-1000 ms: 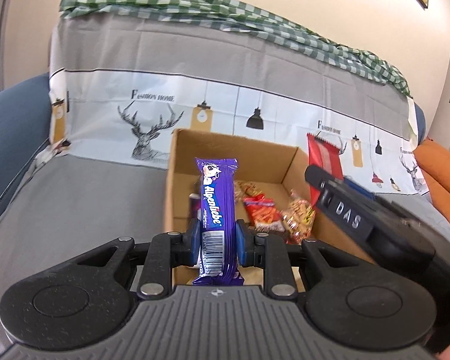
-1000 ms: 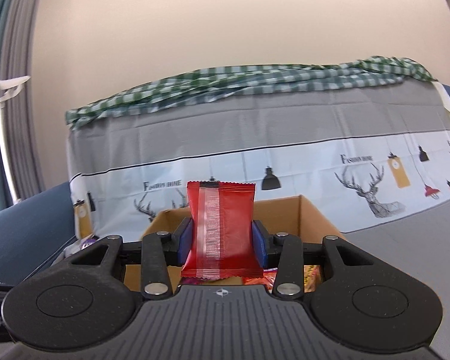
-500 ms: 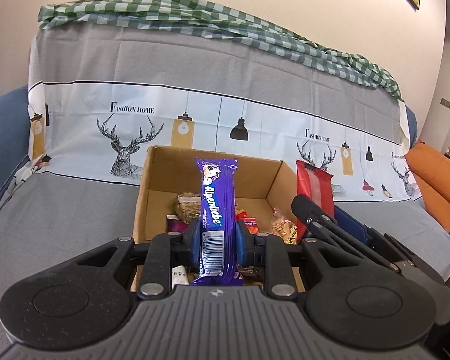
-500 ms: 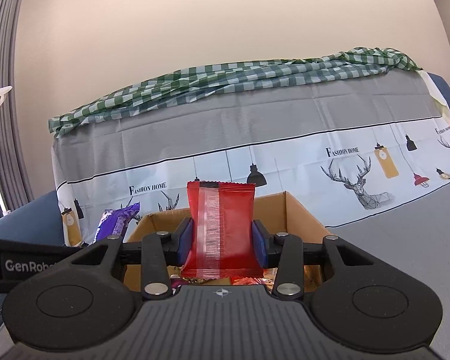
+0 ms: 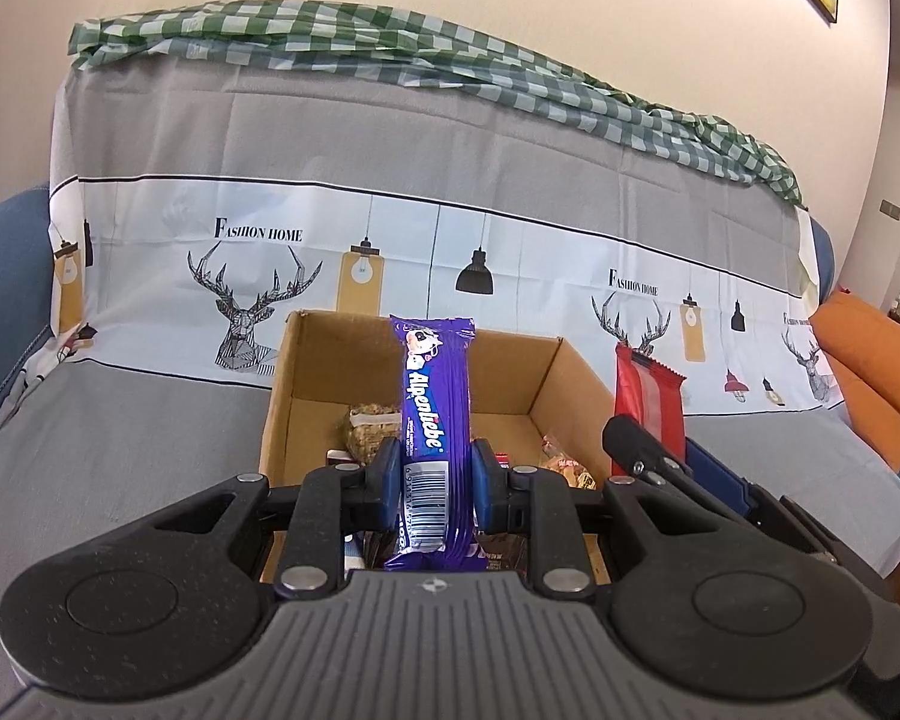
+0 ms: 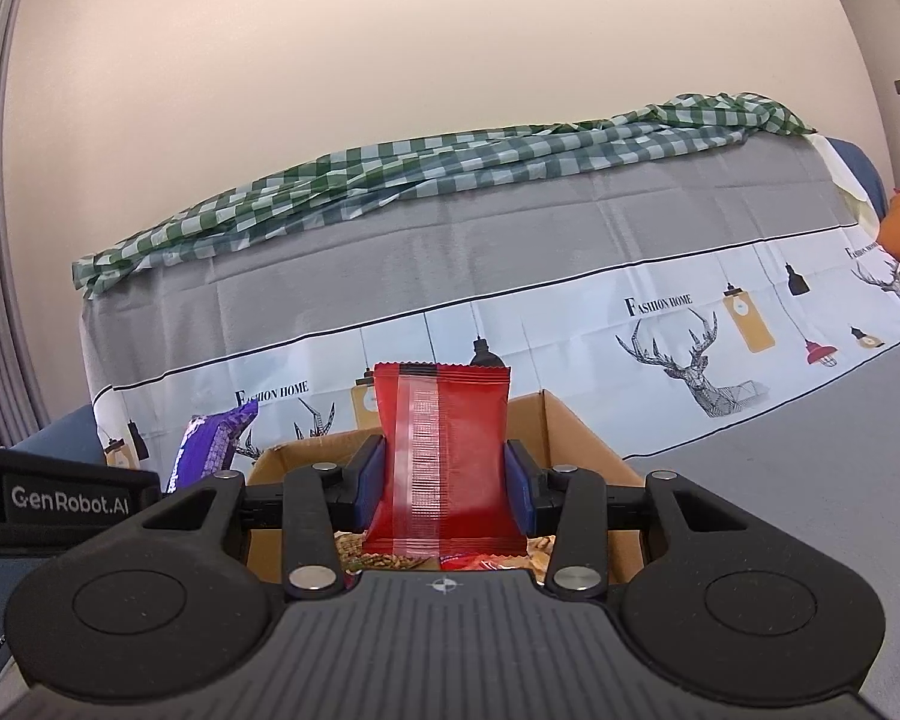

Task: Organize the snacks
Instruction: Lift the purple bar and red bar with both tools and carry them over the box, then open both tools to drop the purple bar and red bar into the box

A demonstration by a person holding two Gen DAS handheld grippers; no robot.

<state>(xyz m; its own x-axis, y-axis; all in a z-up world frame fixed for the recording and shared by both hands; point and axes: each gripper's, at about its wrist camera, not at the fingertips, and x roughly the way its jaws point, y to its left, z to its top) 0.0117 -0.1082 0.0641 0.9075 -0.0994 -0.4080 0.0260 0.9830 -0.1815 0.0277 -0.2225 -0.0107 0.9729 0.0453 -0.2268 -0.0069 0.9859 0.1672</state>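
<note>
The left gripper (image 5: 431, 483) is clamped on a purple Alpenliebe candy pack (image 5: 435, 420), which stands upright between its blue pads (image 5: 390, 480), pinched low on the wrapper near the barcode. Directly ahead of and below this tool sits an open cardboard box (image 5: 282, 396) on a grey printed sofa cover (image 5: 150, 420), with several loose snacks (image 5: 369, 429) already lying on its floor. The right gripper (image 6: 444, 483) holds a red foil packet (image 6: 444, 456) the same way, upright and squeezed across its lower half, with the box just beyond its fingertips; from the left wrist view that red packet stands off to the tool's right, beside the box's right wall. Both packs look light, thin and crinkly, so they should carry easily but may bend or slip on their glossy film. The candy roll seems stiffer along its length; the red packet looks softer and puffier, with contents that could crush under hard pressure. A moderate grip across the width, near the middle or lower part, suits both, and each can probably be let go from low over the box.
</note>
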